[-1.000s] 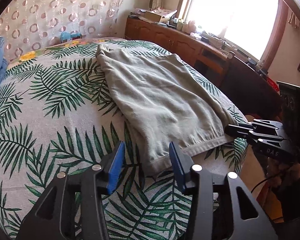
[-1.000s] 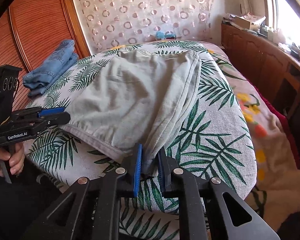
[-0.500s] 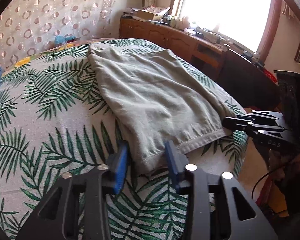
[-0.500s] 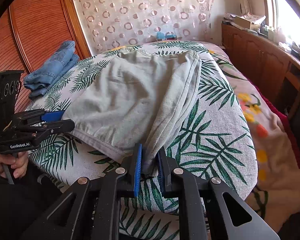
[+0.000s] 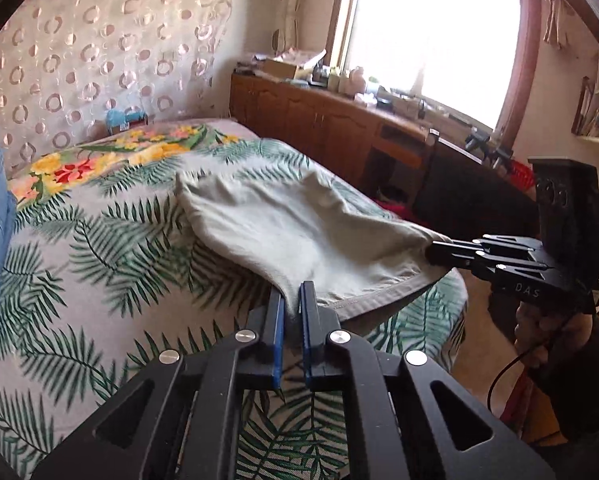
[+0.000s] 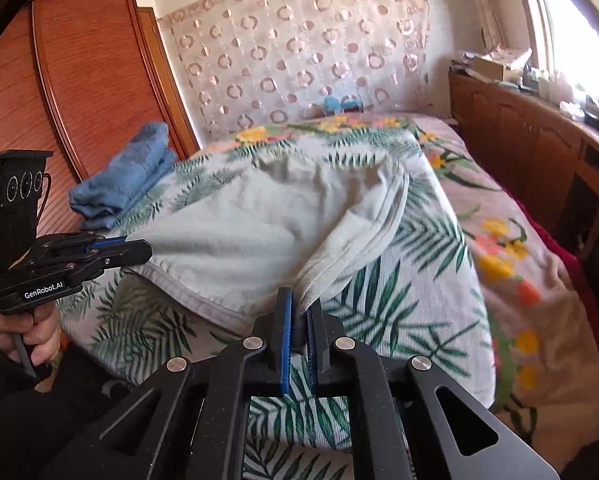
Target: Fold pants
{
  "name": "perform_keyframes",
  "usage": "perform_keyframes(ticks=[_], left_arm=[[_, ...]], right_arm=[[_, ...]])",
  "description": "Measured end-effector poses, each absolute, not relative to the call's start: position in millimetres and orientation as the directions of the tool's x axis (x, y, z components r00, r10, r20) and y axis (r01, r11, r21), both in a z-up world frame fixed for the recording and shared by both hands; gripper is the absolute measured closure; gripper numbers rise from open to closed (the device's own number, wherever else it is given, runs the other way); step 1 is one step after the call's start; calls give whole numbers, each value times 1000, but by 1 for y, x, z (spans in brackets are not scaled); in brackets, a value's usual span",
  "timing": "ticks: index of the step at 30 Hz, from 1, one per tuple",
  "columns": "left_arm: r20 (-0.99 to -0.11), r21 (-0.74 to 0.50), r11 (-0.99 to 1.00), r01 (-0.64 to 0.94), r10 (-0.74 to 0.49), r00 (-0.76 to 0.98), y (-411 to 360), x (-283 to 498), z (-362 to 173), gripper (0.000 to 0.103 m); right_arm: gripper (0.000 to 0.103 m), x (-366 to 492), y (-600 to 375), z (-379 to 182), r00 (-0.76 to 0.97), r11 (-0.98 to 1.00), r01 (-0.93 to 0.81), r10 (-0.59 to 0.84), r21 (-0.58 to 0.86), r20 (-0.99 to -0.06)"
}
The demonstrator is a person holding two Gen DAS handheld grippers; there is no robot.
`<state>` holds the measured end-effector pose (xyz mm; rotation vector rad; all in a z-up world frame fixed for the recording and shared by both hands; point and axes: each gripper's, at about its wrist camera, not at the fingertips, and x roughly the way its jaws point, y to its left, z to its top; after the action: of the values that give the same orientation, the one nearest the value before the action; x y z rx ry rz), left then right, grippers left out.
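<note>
The grey-green pants [image 5: 299,236] lie on the palm-leaf bedspread [image 5: 99,264], their near hem lifted off it between the two tongs. The left gripper [image 5: 290,304] has just closed on one hem corner — blue pads pinching cloth — while the right gripper [image 6: 298,312] clamps the other corner, the fabric sagging between them.

Grey-green pants [image 5: 299,232], palm-leaf bedspread [image 5: 99,264]
</note>
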<state>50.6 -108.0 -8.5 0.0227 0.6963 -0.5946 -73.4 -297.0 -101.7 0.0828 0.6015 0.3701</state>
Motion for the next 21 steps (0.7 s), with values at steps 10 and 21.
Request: perform_keyframes(ticks=[10,21], left_arm=[[-489,-130,848,514,-505,711,-88,54,66,95],[-430,-106,882,459,-457,779,-53,91,94,95]], right_arm=[[97,-75,-286,-36,821,917,-378,395,124,-413],[97,-52,-264,27,839,890,-453,447,56,-311]])
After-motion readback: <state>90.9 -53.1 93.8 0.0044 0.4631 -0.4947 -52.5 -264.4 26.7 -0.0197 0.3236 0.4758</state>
